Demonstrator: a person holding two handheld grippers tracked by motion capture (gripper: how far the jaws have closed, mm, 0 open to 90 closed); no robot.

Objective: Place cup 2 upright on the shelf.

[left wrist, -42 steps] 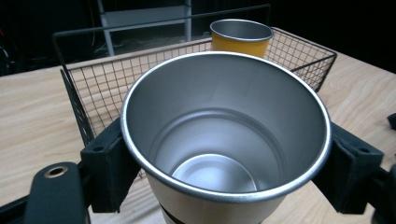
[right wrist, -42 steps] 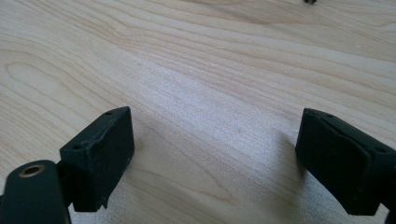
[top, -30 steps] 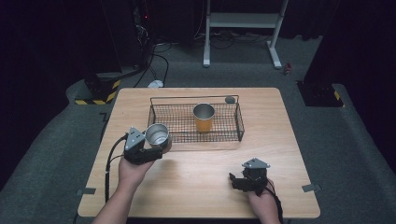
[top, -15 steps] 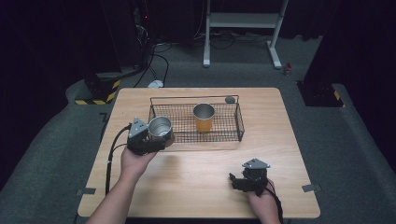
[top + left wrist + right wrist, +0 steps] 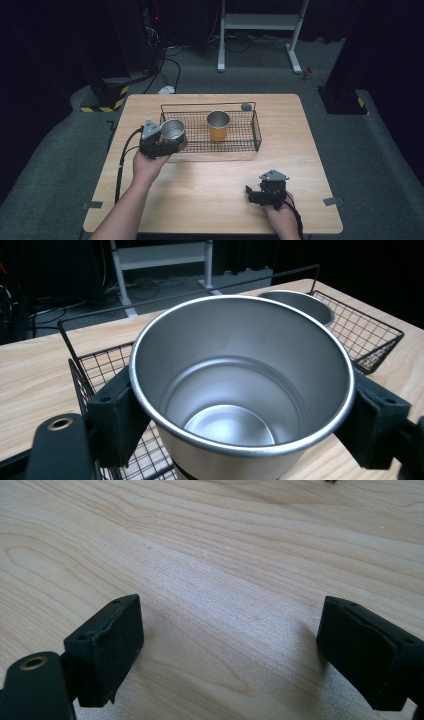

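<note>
High view layout, largest item first: the wooden table [image 5: 210,200] carries a black wire basket [image 5: 252,137] across its far half. An orange cup [image 5: 218,126] stands upright inside the basket, near its middle.

My left gripper [image 5: 162,142] sits at the basket's left end. Its jaws are clamped on a steel cup [image 5: 172,130], one pad on each side of the wall just under the rim. In the left gripper view the steel cup [image 5: 240,390] stands upright, mouth up, interior empty, with the basket's mesh floor directly below it and the basket's top wire [image 5: 165,297] beyond it. The cup's long axis is vertical and in line with the drop.

Governing relation: the steel cup hangs above the left end of the basket, and the orange cup stands well apart to its right. The free floor lies straight beneath my left jaws. I cannot tell whether the cup's base already touches the mesh. My judgement: the coming move is a straight descent and release, with no sideways travel toward the orange cup.

My right gripper [image 5: 265,192] rests low at the near right of the table, well apart from the basket. Its jaws [image 5: 230,655] stand wide with bare wood between them. The left hand is the nearer one, by far.
</note>
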